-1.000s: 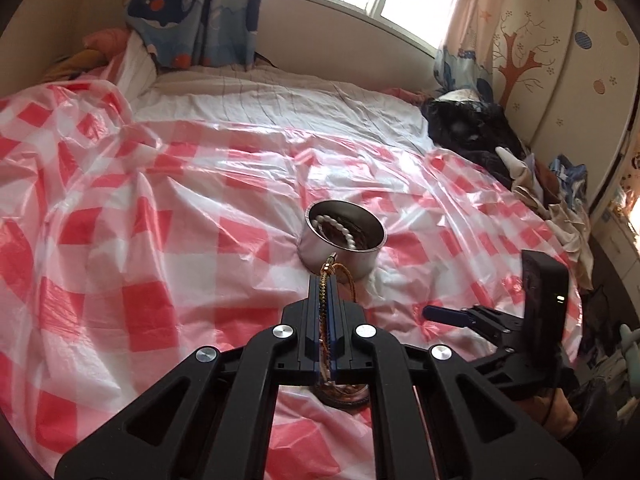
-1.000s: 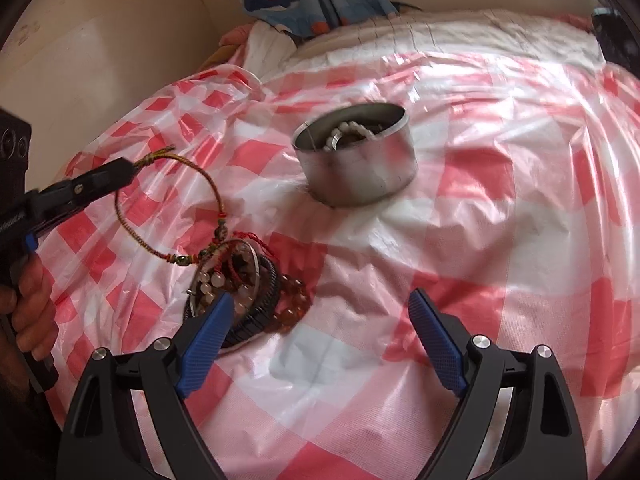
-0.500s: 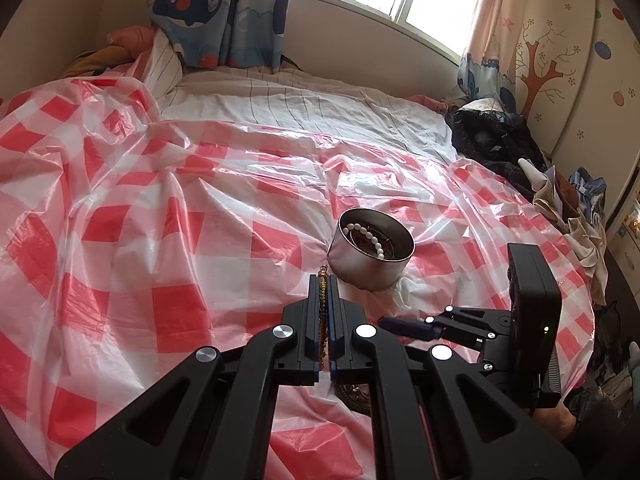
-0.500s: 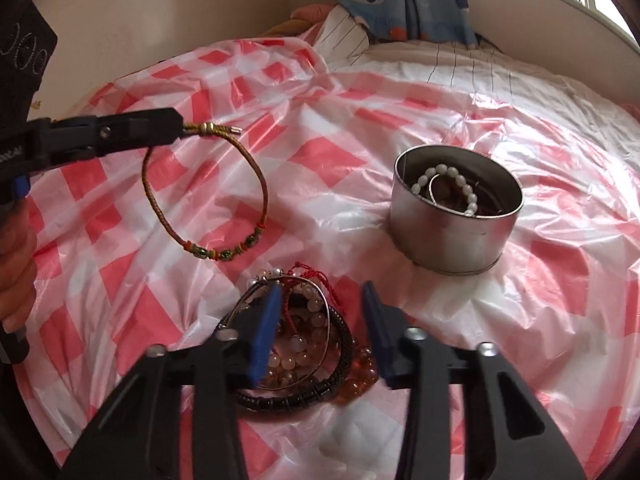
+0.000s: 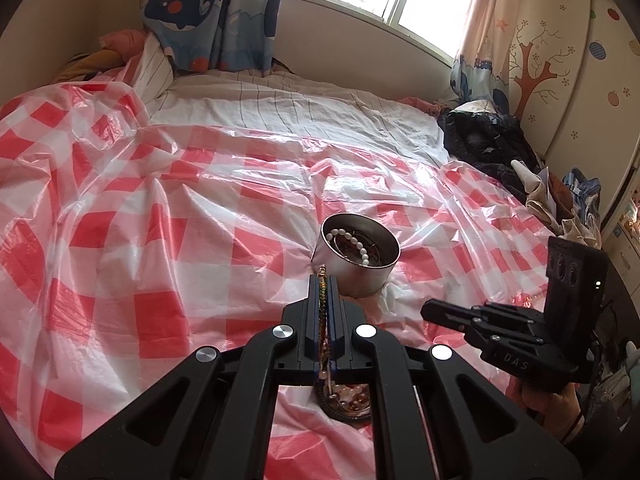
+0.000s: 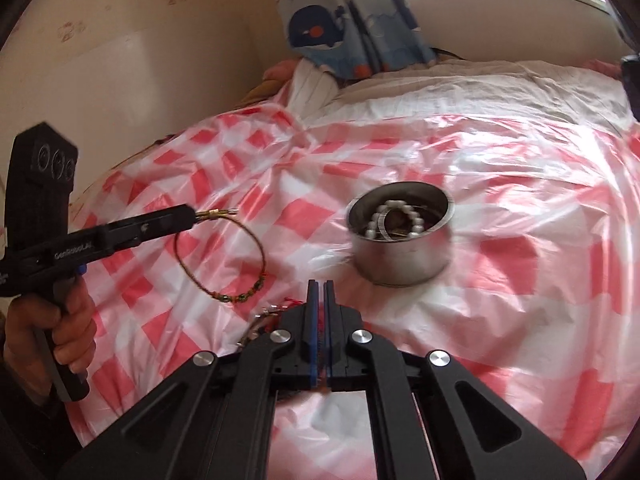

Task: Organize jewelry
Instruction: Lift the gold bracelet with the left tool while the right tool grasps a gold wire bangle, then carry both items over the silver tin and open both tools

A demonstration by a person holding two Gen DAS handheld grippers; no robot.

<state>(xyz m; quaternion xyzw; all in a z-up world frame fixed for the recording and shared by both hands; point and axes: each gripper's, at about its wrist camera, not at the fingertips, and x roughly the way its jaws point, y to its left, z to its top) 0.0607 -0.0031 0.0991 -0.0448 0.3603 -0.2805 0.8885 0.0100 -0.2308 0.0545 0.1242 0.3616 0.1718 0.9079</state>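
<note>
A round metal tin [image 5: 360,258] [image 6: 402,234] stands on the red-checked plastic sheet and holds a white bead bracelet [image 5: 352,242]. My left gripper [image 5: 323,280] [image 6: 192,216] is shut on a thin gold cord bracelet [image 6: 224,256] that hangs in the air left of the tin. My right gripper [image 6: 319,285] [image 5: 430,312] is shut, with red thread [image 6: 290,301] showing beside and between its fingers above the pile of beaded bracelets [image 5: 348,400]. I cannot tell whether it grips a piece.
The checked sheet [image 5: 160,240] covers a bed with a white sheet [image 5: 300,108] behind. Dark clothes [image 5: 488,144] lie at the right edge. A whale curtain [image 6: 352,36] and a window are at the back wall.
My right gripper closed from wide open and lowered onto the jewelry pile. My left gripper lifted the cord bracelet higher off the pile.
</note>
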